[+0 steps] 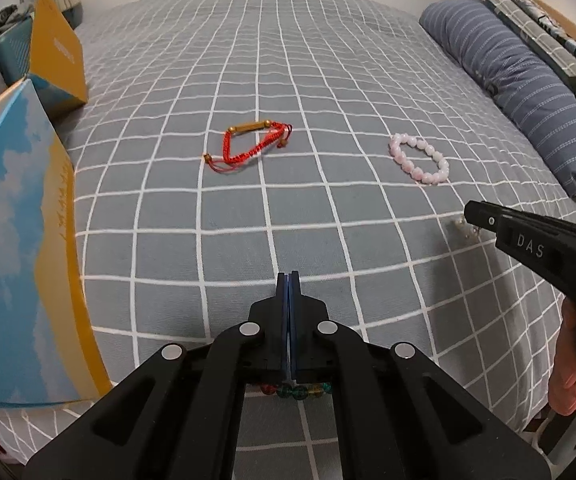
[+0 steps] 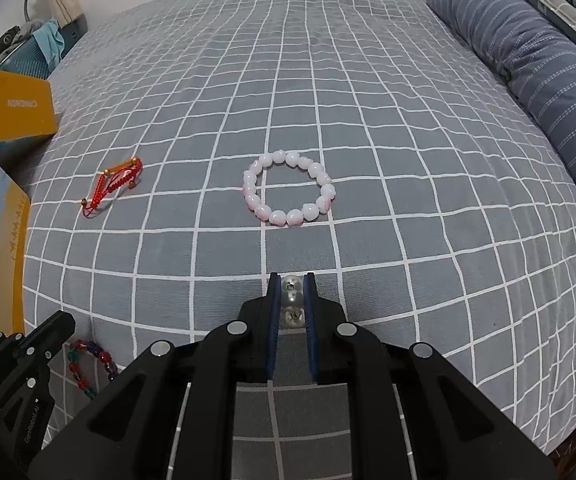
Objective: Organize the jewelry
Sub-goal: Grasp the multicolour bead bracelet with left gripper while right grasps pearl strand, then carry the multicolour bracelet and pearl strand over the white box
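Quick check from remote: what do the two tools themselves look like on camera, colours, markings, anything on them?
Both tools, left and right, are matte black with blue finger pads and round silver pivot bolts. The right one carries white "DAS" lettering and a green light; the left's body reads "GenRobot.AI".

bed (image 1: 288, 60) is covered with a grey sheet printed with a white grid. a blue pillow with pale dashed stripes (image 1: 520, 80) is laid along the right edge; patterned bedding (image 1: 528, 12) is piled behind it. a box printed with blue sky, clouds and a yellow band (image 1: 16, 240) is stood at the left edge, with a yellow box (image 2: 18, 108) further back, lettering seen on its face. a teal item with cloth and dark clutter on it (image 2: 44, 48) is seen in the far left corner against a pale wall.
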`<state>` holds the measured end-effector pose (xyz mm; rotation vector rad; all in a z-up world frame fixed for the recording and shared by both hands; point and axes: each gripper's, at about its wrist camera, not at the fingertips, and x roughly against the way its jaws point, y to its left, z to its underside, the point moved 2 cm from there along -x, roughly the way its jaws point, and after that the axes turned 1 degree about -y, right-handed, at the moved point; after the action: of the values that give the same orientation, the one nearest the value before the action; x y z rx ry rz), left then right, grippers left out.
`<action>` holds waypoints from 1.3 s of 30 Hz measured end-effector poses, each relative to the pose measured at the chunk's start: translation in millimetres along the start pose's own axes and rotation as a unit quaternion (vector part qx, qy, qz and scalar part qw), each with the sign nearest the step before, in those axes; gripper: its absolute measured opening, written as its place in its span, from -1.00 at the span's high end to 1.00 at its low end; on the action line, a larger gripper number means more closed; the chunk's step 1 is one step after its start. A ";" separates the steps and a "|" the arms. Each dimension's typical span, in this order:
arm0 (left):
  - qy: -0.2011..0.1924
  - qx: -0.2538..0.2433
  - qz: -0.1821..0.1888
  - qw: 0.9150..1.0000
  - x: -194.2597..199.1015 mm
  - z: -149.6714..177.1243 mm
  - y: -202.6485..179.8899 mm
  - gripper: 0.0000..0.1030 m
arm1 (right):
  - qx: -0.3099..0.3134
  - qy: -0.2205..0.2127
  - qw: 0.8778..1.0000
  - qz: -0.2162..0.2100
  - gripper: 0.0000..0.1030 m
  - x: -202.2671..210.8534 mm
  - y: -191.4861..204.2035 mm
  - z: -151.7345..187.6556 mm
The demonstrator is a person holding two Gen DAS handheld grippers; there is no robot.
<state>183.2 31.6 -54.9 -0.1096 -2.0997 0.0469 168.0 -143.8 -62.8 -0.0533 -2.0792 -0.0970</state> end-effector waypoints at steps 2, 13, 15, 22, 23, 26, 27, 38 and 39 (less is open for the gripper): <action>0.008 0.002 -0.005 1.000 -3.9 6.5 0.4 0.67 | 0.001 0.000 1.000 0.001 0.79 0.6 0.6 1.4; 0.008 -0.001 -0.015 1.000 -16.7 24.4 7.0 0.01 | 0.000 0.001 1.000 -0.001 0.79 0.0 4.0 4.2; 0.008 -0.001 -0.007 1.000 -15.4 24.9 7.3 0.00 | 0.000 0.002 1.000 0.000 0.79 -0.1 3.8 3.9; 0.015 -0.003 0.001 1.000 -16.8 29.8 4.3 -0.02 | 0.001 0.003 1.000 -0.001 0.79 0.4 4.9 3.6; 0.019 -0.005 0.005 1.000 -17.8 30.2 3.3 0.25 | 0.001 0.003 1.000 0.000 0.79 0.8 5.4 3.7; 0.031 -0.006 0.021 0.999 -18.6 29.1 -0.1 0.83 | 0.002 0.002 1.000 0.000 0.79 1.3 5.6 3.0; 0.033 -0.007 0.020 0.999 -18.4 28.7 -1.4 0.83 | 0.001 0.002 1.000 0.000 0.79 0.9 5.4 3.3; 0.022 0.000 0.024 0.999 -0.4 14.6 1.1 0.83 | -0.001 -0.009 1.000 -0.001 0.79 11.7 3.6 -1.5; 0.020 0.002 0.026 0.999 3.3 11.9 1.5 0.83 | -0.001 -0.010 1.000 -0.001 0.79 12.8 4.1 -1.4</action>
<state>171.3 33.5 -58.2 -0.1624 -2.0576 0.0792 163.3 -139.9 -50.8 -0.0530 -2.0996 -0.1000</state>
